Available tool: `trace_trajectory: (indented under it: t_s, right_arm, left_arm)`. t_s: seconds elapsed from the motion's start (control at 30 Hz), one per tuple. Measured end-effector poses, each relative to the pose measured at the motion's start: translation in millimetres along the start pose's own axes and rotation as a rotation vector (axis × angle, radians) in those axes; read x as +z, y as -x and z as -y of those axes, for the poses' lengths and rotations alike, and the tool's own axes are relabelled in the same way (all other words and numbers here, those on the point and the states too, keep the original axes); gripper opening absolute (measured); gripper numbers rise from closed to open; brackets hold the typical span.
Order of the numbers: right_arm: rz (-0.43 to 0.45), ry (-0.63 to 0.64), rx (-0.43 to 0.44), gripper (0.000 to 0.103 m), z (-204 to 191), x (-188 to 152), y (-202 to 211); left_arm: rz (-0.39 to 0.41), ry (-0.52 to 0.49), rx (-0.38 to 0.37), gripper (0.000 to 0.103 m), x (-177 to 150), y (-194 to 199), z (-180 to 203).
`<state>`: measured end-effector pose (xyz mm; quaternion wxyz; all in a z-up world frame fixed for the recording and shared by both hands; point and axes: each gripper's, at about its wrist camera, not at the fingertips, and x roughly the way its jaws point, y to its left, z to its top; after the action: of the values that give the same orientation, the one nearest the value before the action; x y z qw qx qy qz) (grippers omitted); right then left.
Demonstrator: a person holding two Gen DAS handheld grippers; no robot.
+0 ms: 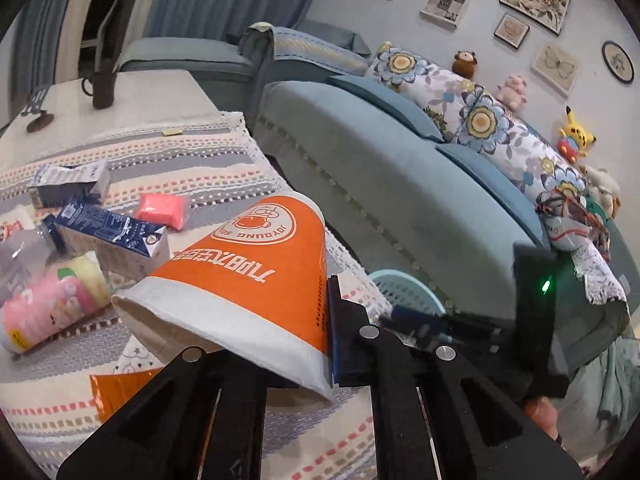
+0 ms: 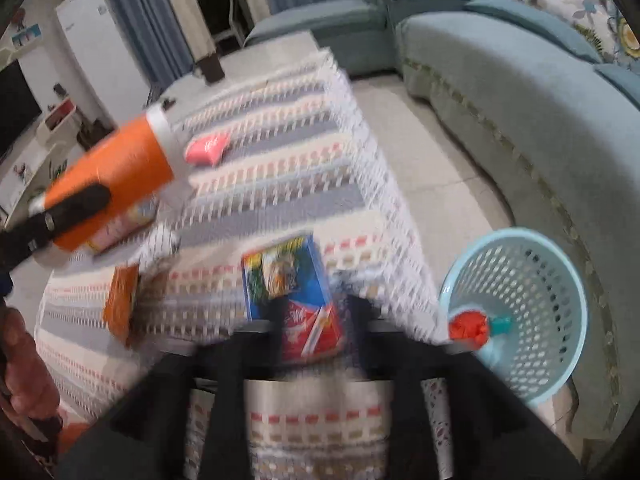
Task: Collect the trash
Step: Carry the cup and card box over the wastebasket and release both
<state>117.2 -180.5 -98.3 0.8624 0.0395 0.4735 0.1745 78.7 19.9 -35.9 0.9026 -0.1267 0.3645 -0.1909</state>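
While the left gripper [image 1: 276, 364] has its fingers closed flat on the rim end of an orange-and-white paper cup [image 1: 244, 280], crushing the mouth, the cup hangs clear of the tabletop [image 1: 224, 168] at the centre of the left wrist view and shows again at the middle left of the right wrist view, so the step in hand looks like carrying a picked-up piece of trash toward the bin. That bin, a pale blue perforated basket [image 2: 560, 364], stands on the floor at the lower right of the right wrist view, between the tabletop's lace edge and the blue sofa [image 2: 520, 128], with a red wrapper [image 2: 468, 330] already inside. The right gripper [image 2: 316, 320] hovers with its fingers spread on either side of a blue-and-red snack packet [image 2: 294, 300] lying near the tabletop's edge; blur hides whether the pads touch it. More litter waits at the left of the left wrist view: a dark blue carton [image 1: 116, 236], a pink pack [image 1: 162, 210]. Next, the cup wants swinging over the basket's mouth before the fingers part, and the right fingers must close squarely on the packet.
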Motion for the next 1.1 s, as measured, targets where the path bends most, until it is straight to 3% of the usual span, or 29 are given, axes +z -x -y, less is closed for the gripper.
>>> trace_trajectory:
  t_s: [0.03,0.23,0.3,0.37,0.43,0.5,0.7,0.9,1.1]
  right_arm:
    - [-0.004,0.010,0.022,0.087,-3.2,-4.9,-3.4]
    - [-0.067,0.088,-0.012,0.085,-25.2,-12.7,-34.2]
    - [-0.094,0.113,-0.065,0.085,-32.8,-10.3,-44.9]
    - [-0.104,0.162,-0.125,0.076,-42.1,-9.5,-51.4]
    - [-0.113,0.220,-0.193,0.060,-51.5,-9.0,-56.3]
    - [-0.115,0.237,-0.173,0.057,-55.6,-6.7,-55.0]
    - [0.033,0.151,-0.100,0.056,-43.1,1.9,-4.2]
    - [0.185,0.044,-0.155,0.056,0.7,17.1,65.3]
    - [0.267,-0.078,-0.244,0.056,68.6,20.3,103.1]
  left_arm:
    - [0.003,0.001,0.005,0.007,-2.0,-0.6,0.1]
    - [0.017,-0.013,0.050,0.007,-9.0,-3.7,-3.7]
    - [0.017,-0.010,0.050,0.007,-9.6,-4.6,-6.5]
    - [0.018,-0.009,0.053,0.007,-9.8,-5.0,-7.6]
    - [0.017,-0.011,0.058,0.007,-9.9,-5.6,-6.8]
    - [0.019,-0.018,0.064,0.007,-9.3,-5.8,-5.4]
    - [0.070,-0.058,0.062,0.007,2.5,5.6,11.3]
    - [0.124,-0.113,-0.003,0.007,28.7,12.0,51.6]
    - [0.102,-0.196,-0.066,0.007,44.0,-17.8,107.6]
